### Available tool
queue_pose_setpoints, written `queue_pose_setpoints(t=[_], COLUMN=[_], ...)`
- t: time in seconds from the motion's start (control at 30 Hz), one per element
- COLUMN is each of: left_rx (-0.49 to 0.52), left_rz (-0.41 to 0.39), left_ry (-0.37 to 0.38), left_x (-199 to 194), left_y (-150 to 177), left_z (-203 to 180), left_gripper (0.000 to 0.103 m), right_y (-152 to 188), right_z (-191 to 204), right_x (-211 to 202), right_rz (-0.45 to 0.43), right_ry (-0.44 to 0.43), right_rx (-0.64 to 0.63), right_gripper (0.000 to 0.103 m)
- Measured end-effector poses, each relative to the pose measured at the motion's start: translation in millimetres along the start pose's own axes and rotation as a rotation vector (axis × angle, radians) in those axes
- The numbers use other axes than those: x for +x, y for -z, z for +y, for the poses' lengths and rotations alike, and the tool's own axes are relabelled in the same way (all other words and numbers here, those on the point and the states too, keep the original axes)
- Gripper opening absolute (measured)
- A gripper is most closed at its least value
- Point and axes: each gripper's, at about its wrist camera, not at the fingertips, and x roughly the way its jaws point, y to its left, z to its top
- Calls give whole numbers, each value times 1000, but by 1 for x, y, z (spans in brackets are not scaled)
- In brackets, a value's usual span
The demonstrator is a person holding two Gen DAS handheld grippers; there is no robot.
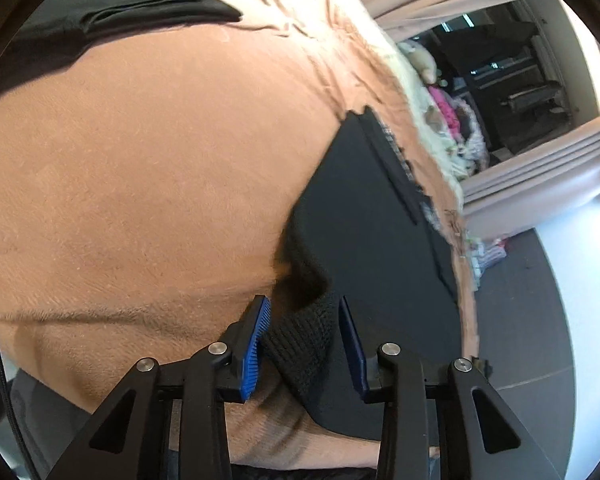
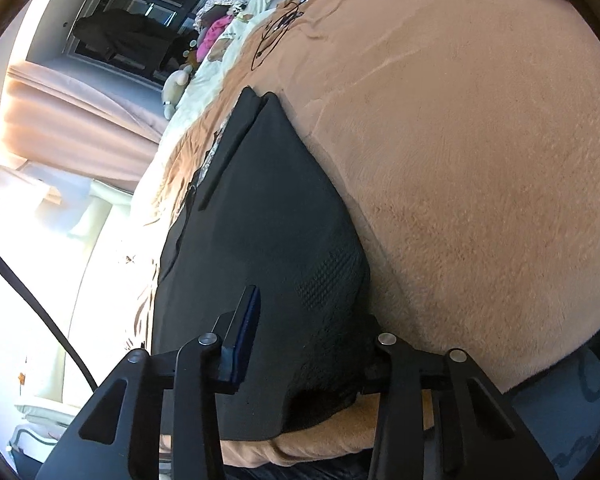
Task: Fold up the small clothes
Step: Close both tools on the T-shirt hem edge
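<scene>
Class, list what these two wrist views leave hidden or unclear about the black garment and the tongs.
- Right wrist view: the right tongs have their right finger buried behind the black garment.
- Left wrist view: the garment's far edge is smeared by blur; the left tongs cover its near corner.
- Neither view shows the whole garment, so its type stays unclear.

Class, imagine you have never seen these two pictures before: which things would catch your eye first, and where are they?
First, the black garment lying on the tan fleece blanket, with both grippers at its near edge. The left gripper has a ribbed black corner bunched between its blue pads, and the right gripper straddles the cloth too. Beyond, a heap of bright pink and pale laundry sits at the far end of the bed.
</scene>
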Motion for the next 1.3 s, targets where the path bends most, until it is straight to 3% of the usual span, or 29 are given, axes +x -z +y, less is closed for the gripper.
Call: queue_pose_setpoints(t=[0.1, 0.2, 0.4, 0.5, 0.6, 0.7, 1.03, 1.17, 1.3], left_rx=[51, 102, 110, 115, 126, 103, 12, 15, 14], left_rz=[26, 35, 84, 110, 137, 136, 109, 83, 106], left_ry=[63, 67, 83, 66, -34, -68, -65, -60, -60], left_x=[-3, -4, 10, 20, 30, 27, 7, -3, 2], left_y=[-1, -1, -4, -3, -1, -2, -5, -5, -5], left_z=[-11, -21, -26, -28, -27, -21, 2, -1, -1], left_gripper=[38, 38, 38, 39, 39, 39, 40, 40, 40], right_y=[2, 5, 8, 4, 0, -3, -2, -1, 3], right_z=[8, 9, 8, 5, 9, 12, 11, 14, 15], right_x=[-1, 0, 1, 2, 9, 7, -3, -7, -5], right_rz=[8, 25, 49, 58, 64, 69, 37, 25, 38], right_ry=[-10, -38, -53, -42, -5, 11, 22, 27, 22], right_rx=[-24, -30, -85, -95, -97, -84, -31, -35, -35], right_gripper=[36, 36, 36, 36, 36, 36, 36, 36, 36])
